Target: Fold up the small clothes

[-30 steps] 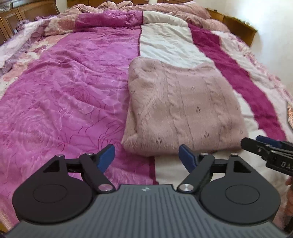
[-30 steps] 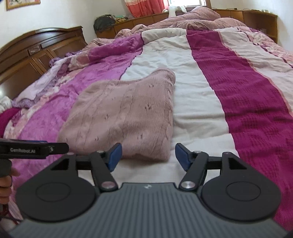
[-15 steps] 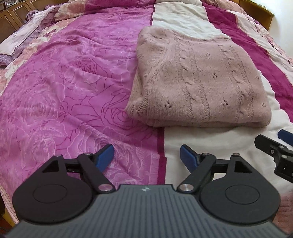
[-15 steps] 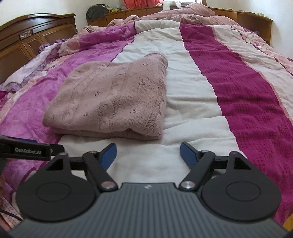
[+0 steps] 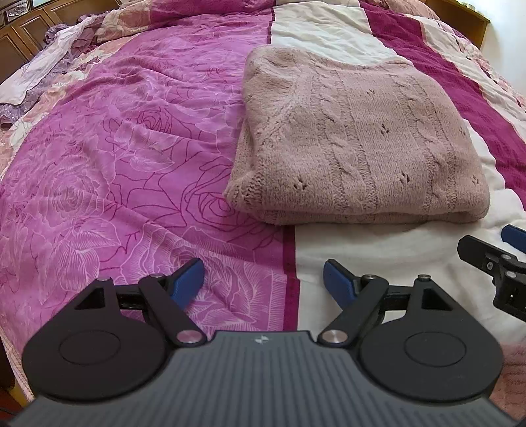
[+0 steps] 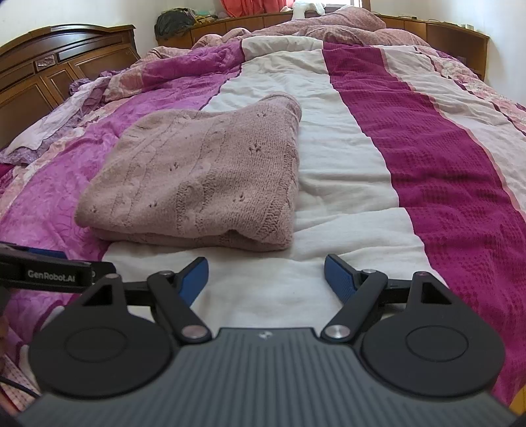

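Observation:
A dusty-pink cable-knit sweater (image 5: pixel 358 138) lies folded into a rectangle on the bed, and it shows in the right wrist view too (image 6: pixel 200 174). My left gripper (image 5: pixel 263 279) is open and empty, held above the quilt a little short of the sweater's near edge. My right gripper (image 6: pixel 266 276) is open and empty, also short of the near edge, toward the sweater's right corner. Part of the right gripper (image 5: pixel 493 259) shows at the right edge of the left wrist view. The left gripper's side (image 6: pixel 49 274) shows at the left of the right wrist view.
The bed is covered by a striped quilt with magenta floral (image 5: pixel 115 164), cream (image 6: pixel 332 184) and dark magenta (image 6: pixel 437 170) bands. A wooden headboard (image 6: pixel 49 69) stands at the left. Rumpled bedding (image 6: pixel 328 29) and a wooden shelf lie at the far end.
Both grippers have pulled back from the sweater and risen, tilting down over it. The sweater lies still and both grippers stay open.

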Action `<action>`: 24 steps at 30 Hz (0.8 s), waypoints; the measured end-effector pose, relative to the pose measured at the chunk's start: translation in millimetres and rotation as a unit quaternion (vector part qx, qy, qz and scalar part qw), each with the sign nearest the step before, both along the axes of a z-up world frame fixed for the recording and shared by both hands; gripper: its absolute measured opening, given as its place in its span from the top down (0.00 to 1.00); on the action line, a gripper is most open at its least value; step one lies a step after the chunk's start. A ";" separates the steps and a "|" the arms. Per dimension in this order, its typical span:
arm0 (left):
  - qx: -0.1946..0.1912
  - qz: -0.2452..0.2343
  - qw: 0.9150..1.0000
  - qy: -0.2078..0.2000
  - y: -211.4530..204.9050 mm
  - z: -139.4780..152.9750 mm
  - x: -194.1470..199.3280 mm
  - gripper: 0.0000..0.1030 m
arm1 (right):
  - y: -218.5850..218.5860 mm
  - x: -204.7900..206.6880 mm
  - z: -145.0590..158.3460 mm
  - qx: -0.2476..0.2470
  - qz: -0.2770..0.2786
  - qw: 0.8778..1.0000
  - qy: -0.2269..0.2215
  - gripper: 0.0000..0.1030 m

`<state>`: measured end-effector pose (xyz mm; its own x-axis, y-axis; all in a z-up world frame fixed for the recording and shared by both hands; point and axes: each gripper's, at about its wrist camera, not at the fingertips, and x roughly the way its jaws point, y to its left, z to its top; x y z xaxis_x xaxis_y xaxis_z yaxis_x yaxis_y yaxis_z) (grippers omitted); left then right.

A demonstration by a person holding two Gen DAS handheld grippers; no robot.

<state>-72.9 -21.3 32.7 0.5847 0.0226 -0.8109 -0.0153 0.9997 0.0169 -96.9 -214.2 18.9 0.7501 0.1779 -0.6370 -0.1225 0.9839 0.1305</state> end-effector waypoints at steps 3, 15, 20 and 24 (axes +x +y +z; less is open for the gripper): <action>0.000 0.000 1.000 -0.002 0.3 -0.2 -0.3 0.18 | 0.1 0.0 -0.1 0.000 0.000 1.000 0.000 0.23; 0.002 -0.001 1.000 -0.002 -0.4 -0.3 -0.4 0.18 | 0.0 0.0 -0.2 0.000 0.000 1.000 0.000 0.23; 0.003 -0.001 1.000 -0.002 -0.2 -0.3 -0.5 0.18 | 0.0 0.0 -0.3 0.000 0.000 1.000 0.000 0.23; 0.002 -0.001 1.000 -0.002 -0.4 -0.3 -0.4 0.18 | 0.0 0.1 -0.3 0.000 0.000 1.000 0.000 0.23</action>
